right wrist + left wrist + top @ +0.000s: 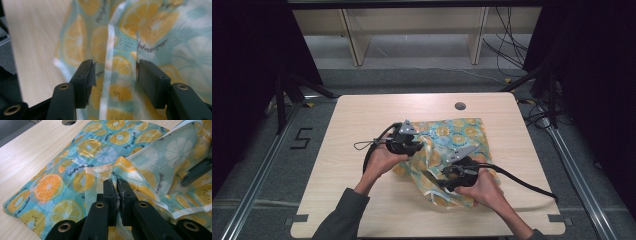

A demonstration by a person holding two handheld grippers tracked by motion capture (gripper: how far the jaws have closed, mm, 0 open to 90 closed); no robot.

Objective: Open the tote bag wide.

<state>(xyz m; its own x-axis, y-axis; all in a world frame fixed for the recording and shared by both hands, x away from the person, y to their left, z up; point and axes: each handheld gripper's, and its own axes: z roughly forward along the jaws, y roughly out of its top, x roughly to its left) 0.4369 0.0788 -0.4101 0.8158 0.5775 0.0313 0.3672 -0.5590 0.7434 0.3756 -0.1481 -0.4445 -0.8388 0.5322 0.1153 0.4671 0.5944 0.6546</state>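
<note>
- A person stands at a pale wooden surface [362,130] and holds a black gripper in each hand, forearms coming in from the near edge
- A thin cloth [457,140] printed with orange and lemon slices on a blue-green ground lies on the surface, right of the middle, partly folded and rumpled
- A small round hole [460,106] sits in the surface just beyond the far edge of the cloth
- The left gripper [409,145] is at the left edge of the cloth, near the middle of the surface, with a grey three-cornered plate on top
- In the left gripper view, the left gripper's [117,190] fingers [109,192] are pressed together on a raised fold of the cloth [75,165], pinching its pale hemmed edge; the fold stands up from the flat layer beneath
- The right gripper [447,176] is over the near part of the cloth, close to the person's right hand [484,190]
- In the right gripper view, the right gripper's [113,75] fingers [85,77] stand well apart with the cloth [155,27] behind and between them, the pads not pressing on it; a pale hem runs down between them; this view is blurred
- A black cable [522,182] trails from the right gripper toward the right edge of the surface
</note>
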